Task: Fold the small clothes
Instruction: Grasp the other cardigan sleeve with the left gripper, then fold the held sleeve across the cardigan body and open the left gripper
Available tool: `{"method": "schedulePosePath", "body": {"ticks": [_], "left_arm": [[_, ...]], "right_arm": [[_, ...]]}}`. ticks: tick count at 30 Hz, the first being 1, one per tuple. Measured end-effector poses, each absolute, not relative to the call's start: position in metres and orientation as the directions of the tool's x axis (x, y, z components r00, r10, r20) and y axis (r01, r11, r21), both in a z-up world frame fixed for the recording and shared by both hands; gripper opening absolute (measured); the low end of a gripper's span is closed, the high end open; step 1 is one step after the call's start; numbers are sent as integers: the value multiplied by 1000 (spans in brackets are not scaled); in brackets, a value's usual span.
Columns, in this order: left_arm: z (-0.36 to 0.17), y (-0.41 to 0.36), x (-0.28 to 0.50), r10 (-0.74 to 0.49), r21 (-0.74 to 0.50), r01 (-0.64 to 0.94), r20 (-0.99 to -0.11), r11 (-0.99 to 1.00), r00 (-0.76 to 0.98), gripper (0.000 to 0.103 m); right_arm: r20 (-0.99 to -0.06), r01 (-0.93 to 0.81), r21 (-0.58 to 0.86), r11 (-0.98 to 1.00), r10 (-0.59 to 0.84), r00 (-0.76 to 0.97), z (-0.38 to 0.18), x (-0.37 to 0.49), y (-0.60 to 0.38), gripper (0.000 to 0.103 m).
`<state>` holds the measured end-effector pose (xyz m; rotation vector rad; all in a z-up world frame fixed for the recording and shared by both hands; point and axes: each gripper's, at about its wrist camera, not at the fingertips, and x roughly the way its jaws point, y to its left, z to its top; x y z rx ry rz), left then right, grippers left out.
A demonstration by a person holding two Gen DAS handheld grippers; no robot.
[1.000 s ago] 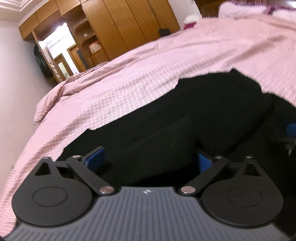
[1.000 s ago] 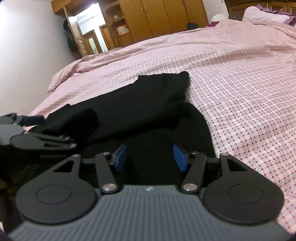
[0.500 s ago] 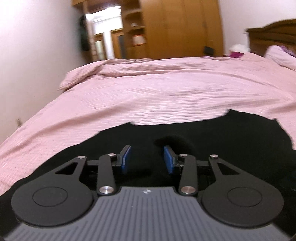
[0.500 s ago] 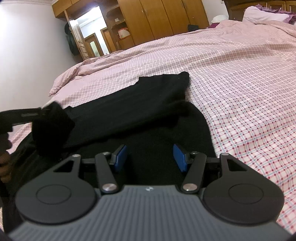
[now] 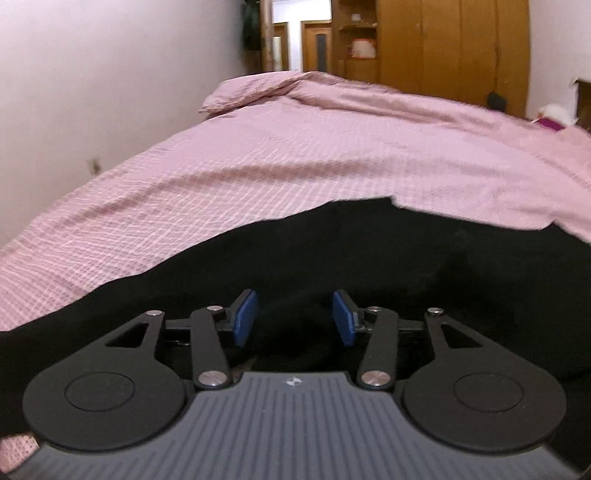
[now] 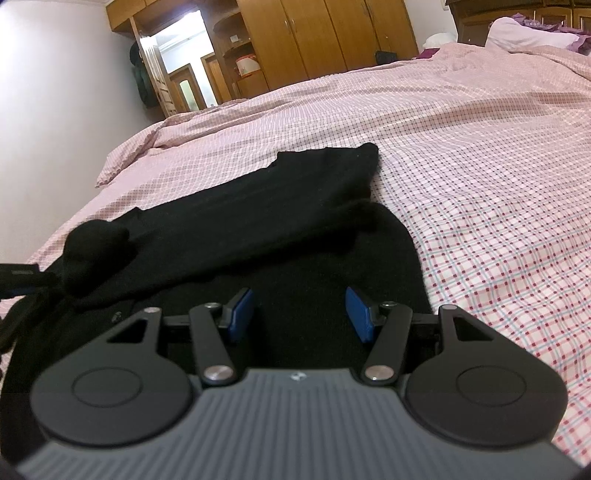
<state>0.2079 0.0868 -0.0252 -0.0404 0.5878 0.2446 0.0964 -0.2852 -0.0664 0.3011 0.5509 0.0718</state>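
Note:
A black garment (image 6: 258, 221) lies on the pink checked bedspread (image 6: 480, 166), partly folded, with one part laid over another. In the left wrist view the black garment (image 5: 369, 266) fills the lower half. My left gripper (image 5: 293, 317) has its blue pads partly closed around a bunched fold of the black cloth. That bunch shows in the right wrist view as a raised lump (image 6: 96, 251) at the left, beside the left gripper's body (image 6: 22, 280). My right gripper (image 6: 299, 314) is open and empty, low over the garment's near part.
The bed extends far ahead and to the right, with a rumpled edge of the bedspread (image 5: 258, 92) near the white wall. Wooden wardrobes (image 6: 325, 37) and a lit doorway (image 6: 184, 55) stand beyond. Pillows (image 6: 524, 33) lie at the far right.
My left gripper has closed from wide open onto a fold of black cloth, lifted it, and swung to face left along the bed. My right gripper has stayed put, open.

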Motion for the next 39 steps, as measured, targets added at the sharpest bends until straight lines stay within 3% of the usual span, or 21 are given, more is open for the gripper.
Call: {"method": "schedulePosePath", "body": {"ticks": [2,5,10,14,16,18,20,23,26,30,33,36,38,39], "left_arm": [[-17,83,205,173,6,-201,-535,980,827,73],[-5,74,208,82,-46,-121,-499,992,863,84],[1,49,226,-61,-44,45,-484,998,873,87],[-16,36,251,-62,8,78,-538,997,841,87],[-25,39,263,-107,-30,110,-574,993,812,87],[-31,43,267,-197,-111,163,-602,980,774,81],[-37,46,267,-268,-173,204,-611,964,745,50],[-38,48,260,-306,-214,221,-584,951,751,23],[-31,53,246,-207,-168,138,-535,976,819,21],[-37,61,240,101,18,-106,-488,994,867,21],[-56,65,242,150,90,-121,-529,989,835,23],[-64,60,237,182,139,-128,-513,982,839,37],[-63,58,232,212,177,-141,-498,974,841,58],[-60,58,228,212,184,-137,-489,973,846,59]], "right_arm": [[-504,14,300,954,146,851,-67,97,-285,57],[-504,13,302,953,148,851,-67,97,-285,57],[-501,12,308,951,151,852,-67,97,-286,57],[-496,10,319,948,158,854,-68,96,-288,57],[-492,8,327,945,162,856,-68,96,-289,57],[-488,7,334,943,166,857,-69,96,-290,57],[-485,7,338,941,167,858,-70,96,-290,57],[-482,9,339,941,166,860,-70,96,-290,57],[-480,9,342,940,166,861,-71,96,-290,57],[-476,11,349,937,167,863,-71,97,-291,57],[-476,11,341,940,163,864,-72,97,-289,57],[-477,11,339,941,162,864,-72,97,-290,57],[-477,10,338,941,162,864,-72,97,-290,57],[-478,10,337,941,161,864,-72,97,-289,57]]}}
